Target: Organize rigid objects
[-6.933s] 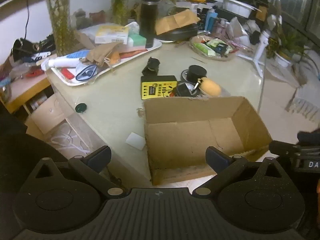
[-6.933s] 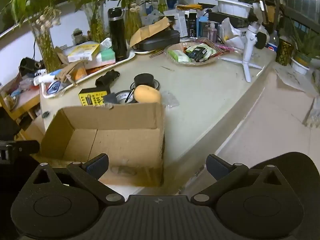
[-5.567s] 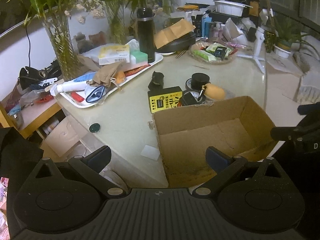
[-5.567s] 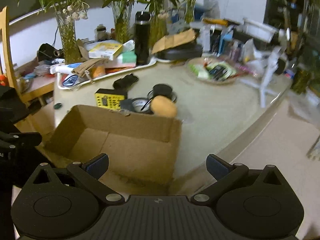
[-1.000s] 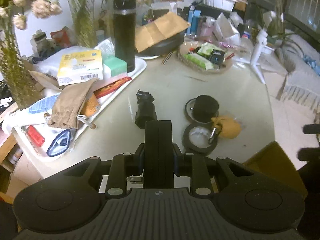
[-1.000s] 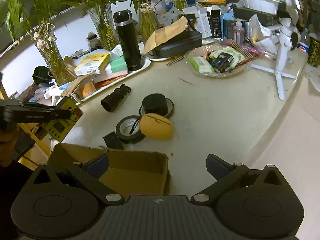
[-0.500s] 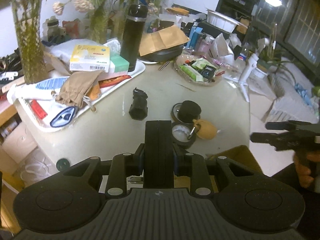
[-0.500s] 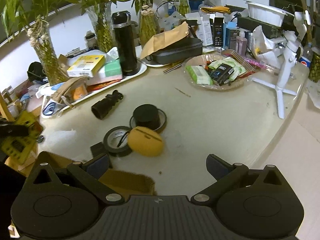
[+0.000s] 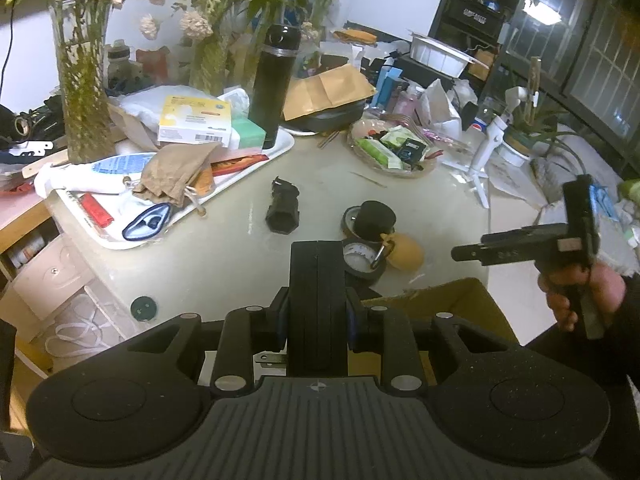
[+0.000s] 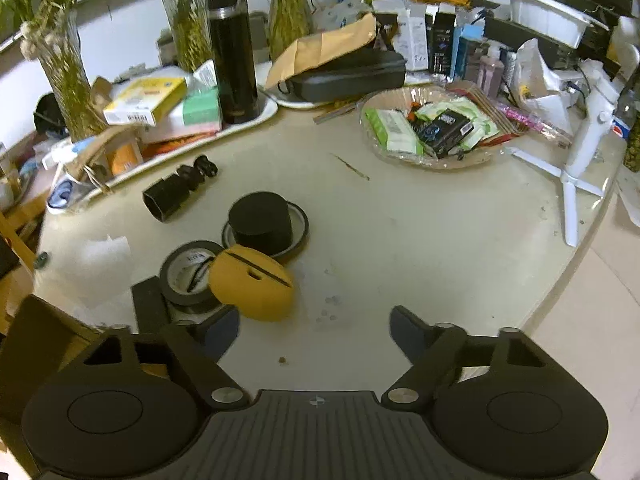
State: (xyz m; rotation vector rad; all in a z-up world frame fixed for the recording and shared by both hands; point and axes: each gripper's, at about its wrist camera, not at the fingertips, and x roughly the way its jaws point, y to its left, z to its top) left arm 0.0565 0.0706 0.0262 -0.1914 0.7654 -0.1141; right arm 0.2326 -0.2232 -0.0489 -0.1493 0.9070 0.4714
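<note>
My left gripper (image 9: 318, 276) is shut on a yellow device, which is almost wholly hidden under the fingers; only its metal prongs (image 9: 269, 358) show. It hangs over the table edge above the cardboard box (image 9: 444, 300). My right gripper (image 10: 316, 332) is closing, with bare table between its pads. A yellow round case (image 10: 250, 288) lies just ahead of its left finger. Beside the case are a black tape roll (image 10: 186, 276), a black cap (image 10: 262, 220) on a second roll, a black adapter (image 10: 174, 194) and a small black block (image 10: 148, 308). A hand holds the right gripper (image 9: 460, 254) in the left wrist view.
A white tray (image 9: 100, 240) of boxes and a pouch runs along the left, with a tall black flask (image 9: 274, 84) and plant vases behind. A glass dish (image 10: 372, 108) of packets and a white tripod (image 10: 576, 160) stand far right. The table edge curves at the right.
The right gripper has dropped toward the yellow case and its jaws have narrowed. The left gripper has drawn back and up, still shut; the box has slid lower in both views.
</note>
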